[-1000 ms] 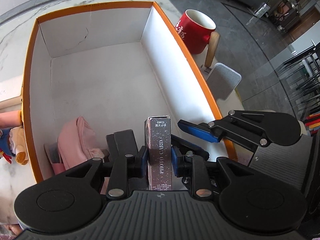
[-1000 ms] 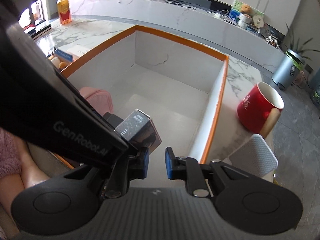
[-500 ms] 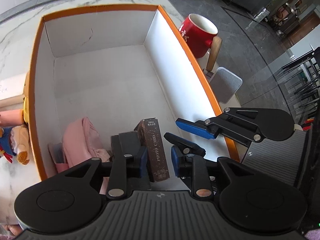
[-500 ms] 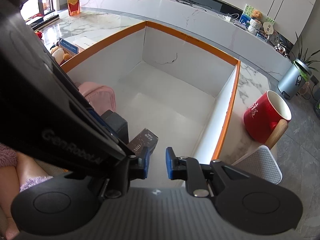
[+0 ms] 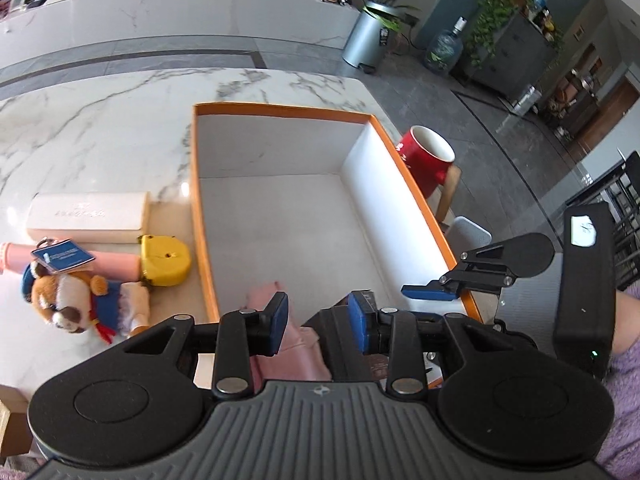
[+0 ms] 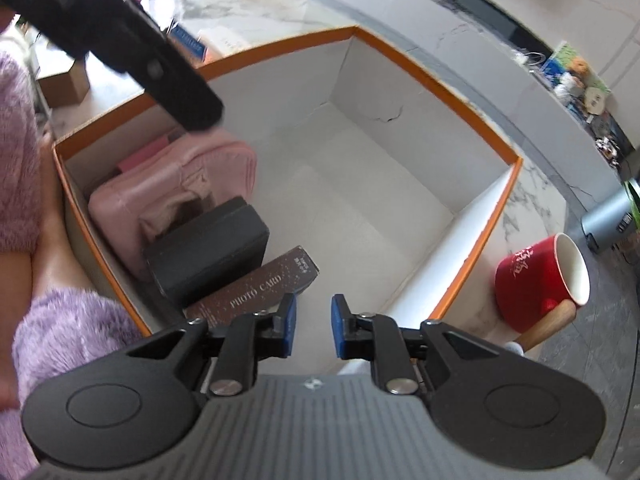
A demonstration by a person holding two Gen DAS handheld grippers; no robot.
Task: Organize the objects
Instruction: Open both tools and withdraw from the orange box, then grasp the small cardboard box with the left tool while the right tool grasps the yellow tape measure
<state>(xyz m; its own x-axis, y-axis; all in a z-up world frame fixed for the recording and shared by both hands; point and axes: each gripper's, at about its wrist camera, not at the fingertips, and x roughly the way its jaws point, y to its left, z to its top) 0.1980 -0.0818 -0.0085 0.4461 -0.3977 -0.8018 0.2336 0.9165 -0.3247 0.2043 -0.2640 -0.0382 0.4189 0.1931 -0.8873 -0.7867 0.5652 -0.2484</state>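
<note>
An orange-rimmed white box (image 5: 280,109) stands on the marble table; it also shows in the right wrist view (image 6: 476,216). In its near corner lie a pink pouch (image 6: 168,184), a black box (image 6: 208,248) and the dark "PHOTO CARD" box (image 6: 260,288), leaning against the black box. My left gripper (image 5: 318,322) is open and empty, raised above that corner. My right gripper (image 6: 313,326) is open and empty just above the photo card box. It shows in the left wrist view (image 5: 428,292) over the box's right wall.
A red mug (image 5: 426,160) with a wooden handle stands right of the box. Left of the box lie a yellow tape measure (image 5: 164,258), a plush dog (image 5: 76,296), a pink tube (image 5: 116,264) and a cream case (image 5: 86,216).
My left gripper opened, let go of the photo card box and pulled up and back. The box now lies in the orange box's near corner. The right gripper stayed open.
</note>
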